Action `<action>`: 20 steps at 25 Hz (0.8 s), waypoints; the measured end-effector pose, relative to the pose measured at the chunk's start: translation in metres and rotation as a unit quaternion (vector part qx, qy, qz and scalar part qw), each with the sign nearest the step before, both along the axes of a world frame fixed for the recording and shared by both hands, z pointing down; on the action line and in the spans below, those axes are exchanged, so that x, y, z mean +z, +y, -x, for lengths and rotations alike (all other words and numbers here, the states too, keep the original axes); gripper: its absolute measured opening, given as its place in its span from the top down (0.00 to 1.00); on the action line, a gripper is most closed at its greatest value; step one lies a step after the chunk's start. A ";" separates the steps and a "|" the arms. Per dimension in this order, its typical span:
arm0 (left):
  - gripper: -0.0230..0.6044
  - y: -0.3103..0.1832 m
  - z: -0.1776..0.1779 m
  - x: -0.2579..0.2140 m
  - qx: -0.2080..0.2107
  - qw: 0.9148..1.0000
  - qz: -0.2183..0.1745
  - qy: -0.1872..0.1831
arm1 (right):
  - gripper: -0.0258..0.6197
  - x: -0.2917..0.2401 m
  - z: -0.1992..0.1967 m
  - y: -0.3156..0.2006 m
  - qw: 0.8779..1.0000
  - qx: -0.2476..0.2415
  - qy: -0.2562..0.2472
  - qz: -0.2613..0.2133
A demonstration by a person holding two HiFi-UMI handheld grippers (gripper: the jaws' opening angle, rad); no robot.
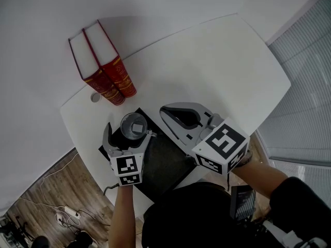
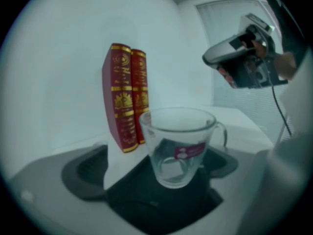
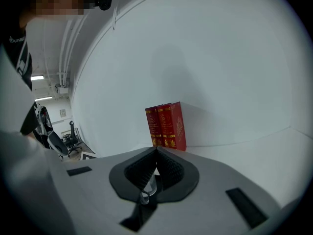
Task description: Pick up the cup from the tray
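In the head view, the glass cup [image 1: 133, 124] is sitting at the far-left end of the black tray [image 1: 165, 161] on the white surface [image 1: 217, 61]. The left gripper [image 1: 130, 134] is reaching around it from the near side, and the right gripper [image 1: 165, 112] is hanging raised just to the right. Two red books [image 1: 103, 63] are standing farther off. In the left gripper view, the fingers [image 2: 83, 173] are standing wide apart, one on each side of the cup [image 2: 180, 146], neither touching it. The cup is resting upright on the tray [image 2: 146, 199], its handle [image 2: 224, 133] pointing right. In the right gripper view, the fingers [image 3: 171, 173] are pressing together with nothing held between them. The cup is looking light, rigid, slick and breakable. The grasp is therefore likely calling for a gentle, even squeeze across the body below the rim, clear of the handle, and then a level lift.
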State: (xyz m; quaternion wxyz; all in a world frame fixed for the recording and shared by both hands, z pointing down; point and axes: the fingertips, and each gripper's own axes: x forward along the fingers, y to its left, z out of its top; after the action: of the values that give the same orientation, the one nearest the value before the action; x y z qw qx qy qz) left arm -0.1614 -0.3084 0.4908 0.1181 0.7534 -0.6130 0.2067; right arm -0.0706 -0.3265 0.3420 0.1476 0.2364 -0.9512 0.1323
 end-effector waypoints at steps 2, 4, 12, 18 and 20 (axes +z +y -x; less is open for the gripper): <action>0.02 -0.003 -0.002 0.000 0.003 1.000 -0.001 -0.001 | 0.94 0.001 0.000 0.000 1.000 -0.001 0.001 0.001; 0.02 -0.006 -0.005 -0.001 0.007 1.000 -0.003 -0.001 | 0.94 0.002 0.000 -0.001 1.000 -0.001 0.003 0.001; 0.02 -0.016 -0.013 -0.003 0.031 0.999 -0.006 -0.011 | 0.94 0.003 -0.004 -0.006 1.000 0.005 0.002 0.005; 0.02 -0.022 -0.018 -0.003 0.049 0.999 -0.004 -0.018 | 0.94 0.005 -0.003 -0.006 1.000 0.004 0.001 0.007; 0.02 -0.023 -0.019 -0.003 0.052 0.998 -0.004 -0.020 | 0.94 0.006 -0.004 -0.006 1.000 0.004 0.001 0.007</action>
State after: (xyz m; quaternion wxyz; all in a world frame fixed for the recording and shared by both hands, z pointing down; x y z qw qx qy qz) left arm -0.1427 -0.3317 0.4873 0.0921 0.7806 -0.5758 0.2252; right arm -0.0667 -0.3330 0.3478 0.1497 0.2390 -0.9492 0.1397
